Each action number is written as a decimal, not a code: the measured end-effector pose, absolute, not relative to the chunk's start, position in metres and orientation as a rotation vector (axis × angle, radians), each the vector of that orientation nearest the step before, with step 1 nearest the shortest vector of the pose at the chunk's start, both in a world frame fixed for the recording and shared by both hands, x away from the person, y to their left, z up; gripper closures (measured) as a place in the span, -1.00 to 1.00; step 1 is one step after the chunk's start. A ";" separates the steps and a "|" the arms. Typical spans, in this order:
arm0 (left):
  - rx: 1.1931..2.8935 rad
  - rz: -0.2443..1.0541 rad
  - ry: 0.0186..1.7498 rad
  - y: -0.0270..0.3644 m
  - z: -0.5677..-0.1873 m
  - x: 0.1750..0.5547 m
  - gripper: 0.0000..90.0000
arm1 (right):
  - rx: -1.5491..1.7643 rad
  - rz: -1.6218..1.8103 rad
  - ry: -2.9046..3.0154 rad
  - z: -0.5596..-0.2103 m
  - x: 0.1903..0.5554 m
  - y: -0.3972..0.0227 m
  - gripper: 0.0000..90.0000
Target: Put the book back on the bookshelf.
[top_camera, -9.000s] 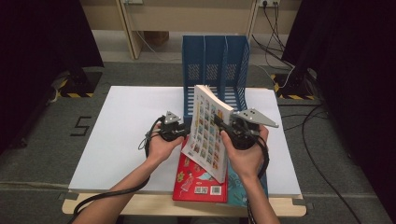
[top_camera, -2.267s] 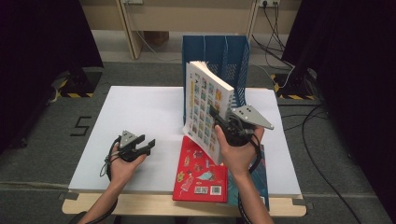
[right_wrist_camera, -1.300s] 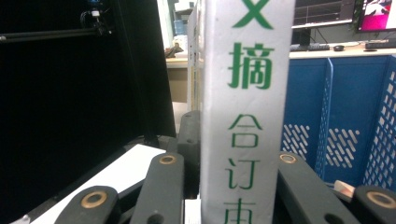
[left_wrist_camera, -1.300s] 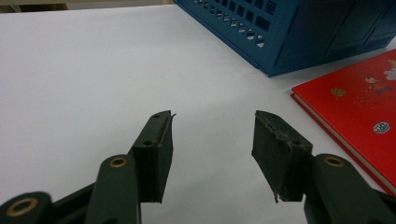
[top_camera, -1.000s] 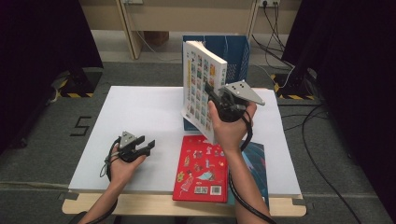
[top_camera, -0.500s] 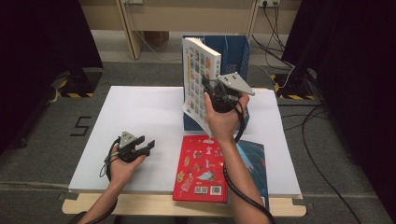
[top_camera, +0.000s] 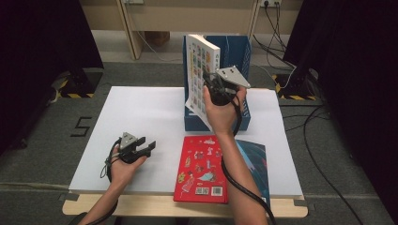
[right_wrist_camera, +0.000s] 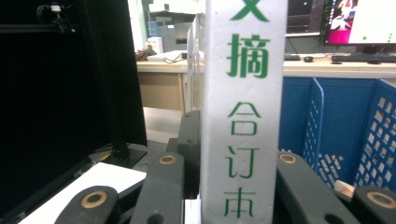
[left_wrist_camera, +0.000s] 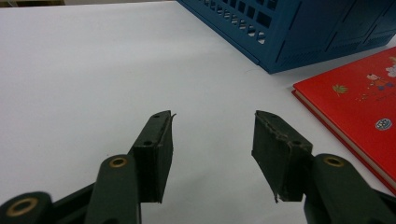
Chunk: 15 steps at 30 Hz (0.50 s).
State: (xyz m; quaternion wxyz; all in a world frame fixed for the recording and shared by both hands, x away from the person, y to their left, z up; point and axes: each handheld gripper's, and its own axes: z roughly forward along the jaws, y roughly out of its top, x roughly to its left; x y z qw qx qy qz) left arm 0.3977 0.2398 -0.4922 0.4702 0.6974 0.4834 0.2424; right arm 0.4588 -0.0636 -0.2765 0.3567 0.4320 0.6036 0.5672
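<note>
Book [top_camera: 198, 70] lifted clear of the worktop [top_camera: 141, 108], held upright above the blue file rack [top_camera: 237, 117]. Right gripper [top_camera: 210, 89] pinching the book, jaws pressed on both sides of its white spine [right_wrist_camera: 243, 112]. Left gripper [top_camera: 148, 146] resting low on the worktop, jaws spread, nothing between them. Probably about halfway: still to lower the book into a slot. Red book [top_camera: 202, 168] lying flat near the front edge, another under it, both not yet filed.
</note>
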 end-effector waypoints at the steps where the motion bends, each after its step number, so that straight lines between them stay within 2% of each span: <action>1: 1.709 0.593 1.185 0.240 -0.492 0.398 0.05 | 1.110 1.462 1.559 -0.276 0.460 -0.063 0.66; 15: 1.715 0.590 1.187 0.240 -0.493 0.397 0.05 | 1.118 1.445 1.519 -0.276 0.478 -0.055 0.66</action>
